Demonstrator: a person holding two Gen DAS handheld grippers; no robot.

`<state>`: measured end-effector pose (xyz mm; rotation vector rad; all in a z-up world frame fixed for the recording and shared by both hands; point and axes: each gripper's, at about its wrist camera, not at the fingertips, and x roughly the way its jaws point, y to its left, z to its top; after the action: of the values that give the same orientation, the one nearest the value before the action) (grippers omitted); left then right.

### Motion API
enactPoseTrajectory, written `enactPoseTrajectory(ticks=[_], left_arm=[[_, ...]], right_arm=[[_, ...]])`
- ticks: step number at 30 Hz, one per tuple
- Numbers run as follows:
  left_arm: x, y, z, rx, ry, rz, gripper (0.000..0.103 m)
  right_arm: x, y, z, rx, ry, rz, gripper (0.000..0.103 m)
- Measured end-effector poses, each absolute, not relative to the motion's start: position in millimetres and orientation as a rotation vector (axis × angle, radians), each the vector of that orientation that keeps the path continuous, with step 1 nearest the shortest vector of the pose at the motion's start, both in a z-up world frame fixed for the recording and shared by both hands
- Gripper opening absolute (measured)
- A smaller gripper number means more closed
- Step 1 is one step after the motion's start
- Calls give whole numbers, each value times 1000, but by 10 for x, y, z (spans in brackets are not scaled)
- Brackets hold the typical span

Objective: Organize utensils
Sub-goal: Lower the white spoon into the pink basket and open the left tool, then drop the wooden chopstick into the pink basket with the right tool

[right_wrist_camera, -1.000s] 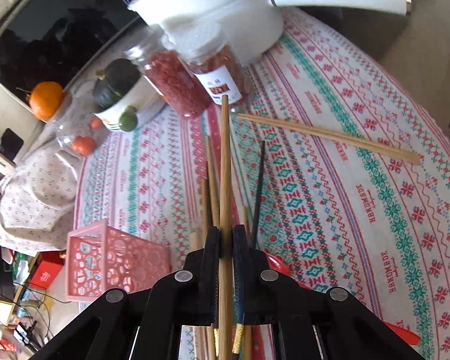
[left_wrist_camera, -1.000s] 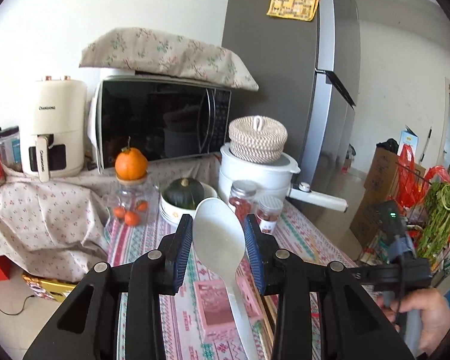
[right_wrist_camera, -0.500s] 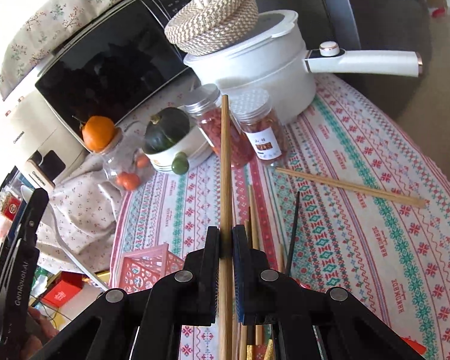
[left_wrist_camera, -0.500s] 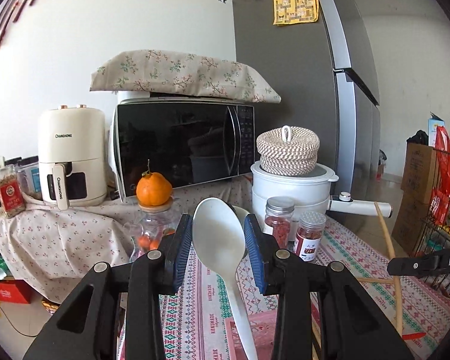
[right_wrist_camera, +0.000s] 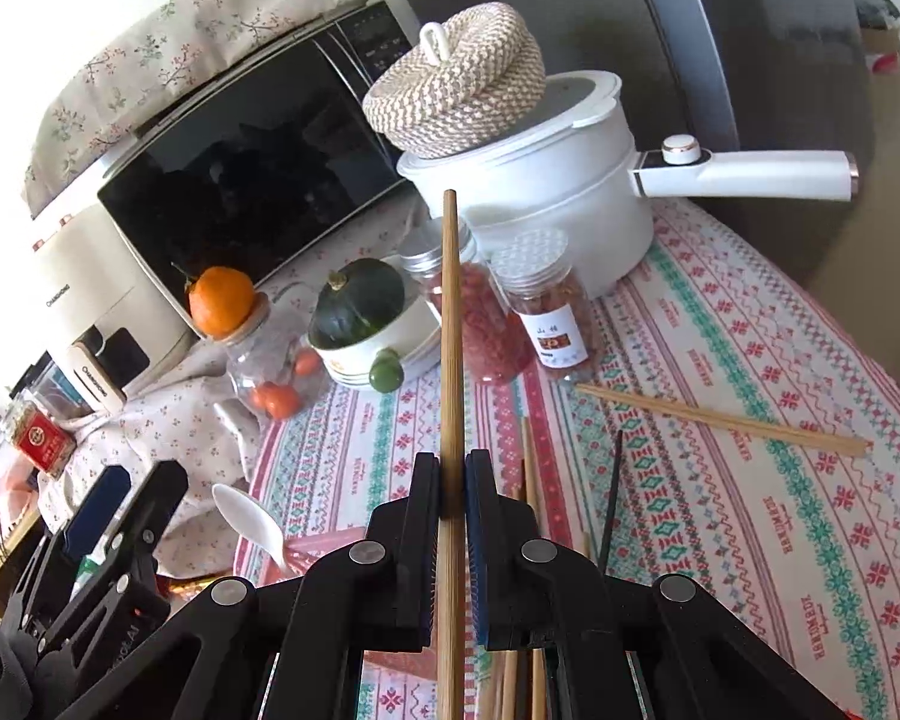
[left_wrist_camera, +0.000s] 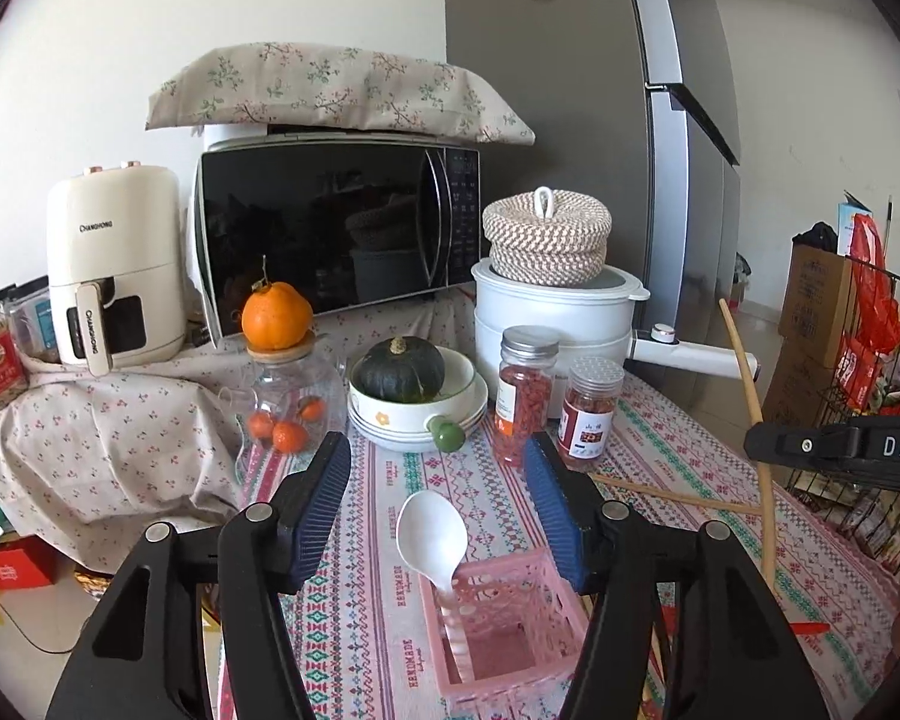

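The bottom of the pink basket (left_wrist_camera: 504, 630) is partly cut off by the black arms of the left claw (left_wrist_camera: 438, 516), and in the right-hand view the basket is almost all hidden behind the right claw (right_wrist_camera: 452, 483); only a thin pink edge peeks out; the loose sticks (right_wrist_camera: 531, 480) lying under that claw are half covered too, so I cannot count them. The left claw is spread wide apart and grips nothing; the white spoon (left_wrist_camera: 431, 540) stands between its two blue pads without touching either, handle down inside the basket, bowl sticking up and leaning on the near left wall. The right claw is squeezed tight on one wooden chopstick (right_wrist_camera: 451, 360), which points up and away past the two jars (right_wrist_camera: 546, 306); its lower end runs off the bottom edge. One more chopstick (right_wrist_camera: 720, 420) lies flat on the striped cloth (right_wrist_camera: 750, 510), well off to the right of that claw.
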<state>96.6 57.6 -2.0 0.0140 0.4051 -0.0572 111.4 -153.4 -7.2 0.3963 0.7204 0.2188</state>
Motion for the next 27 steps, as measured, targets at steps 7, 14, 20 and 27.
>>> enactPoseTrajectory(ticks=[7,14,20,27], left_arm=[[834,757,70,-21,533,-85,83],[734,1079,57,-90,666,-10,86],[728,1149,-27,-109,725,-41,86],[766,1210,-57,-112,765,-48,86]], right_arm=[[1044,-1412,104,412,611,250,7],[1038,-1050,283,391,490,280,7],[1212,-698,323,295,427,255,7],[1377,-557,127,279,415,195,7]])
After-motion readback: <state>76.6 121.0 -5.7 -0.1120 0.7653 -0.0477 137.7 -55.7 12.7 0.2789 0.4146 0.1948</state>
